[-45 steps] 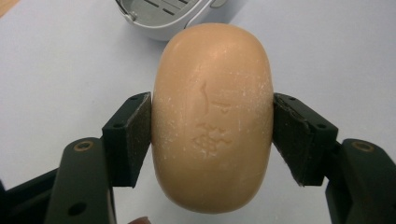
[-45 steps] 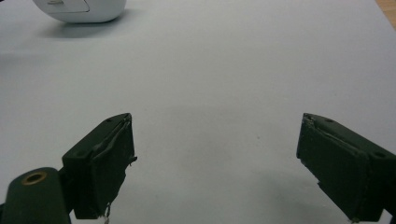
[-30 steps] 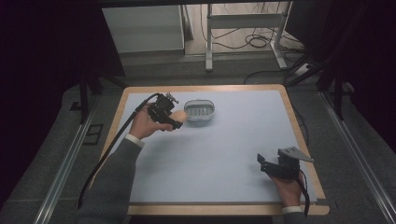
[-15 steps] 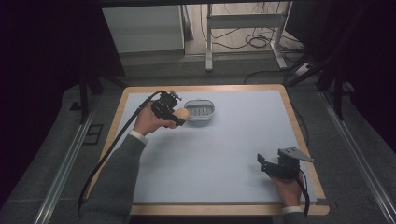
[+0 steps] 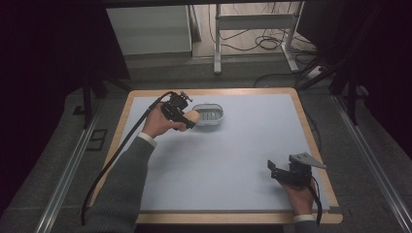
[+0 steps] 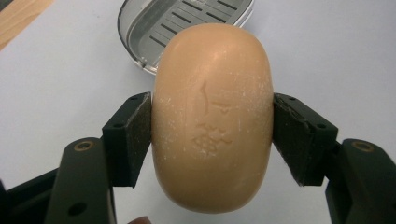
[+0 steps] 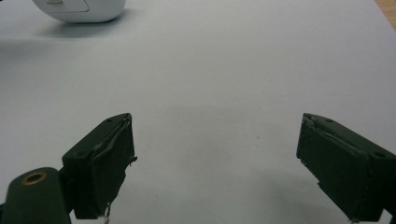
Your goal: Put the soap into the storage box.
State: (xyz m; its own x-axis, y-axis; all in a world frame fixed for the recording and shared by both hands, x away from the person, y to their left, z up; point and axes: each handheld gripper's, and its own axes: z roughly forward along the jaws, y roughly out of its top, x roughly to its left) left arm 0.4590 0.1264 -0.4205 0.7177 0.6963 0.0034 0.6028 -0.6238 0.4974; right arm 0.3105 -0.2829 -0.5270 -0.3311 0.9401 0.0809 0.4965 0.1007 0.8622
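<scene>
Soap bar (image 6: 212,116) is clamped in left hand-held gripper (image 5: 186,118), now carried closer to soap dish (image 5: 209,113) near table's far edge; right hand-held gripper (image 5: 281,171) is held apart.

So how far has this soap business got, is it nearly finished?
Picking up looks done: the left claw is clamped on the tan soap bar, which is off the table. In hand now is carrying it; the bar hangs just short of the grey soap dish, whose slotted tray is empty. Left, probably: setting the bar in the dish and letting go. The right claw rests open over bare table.
</scene>
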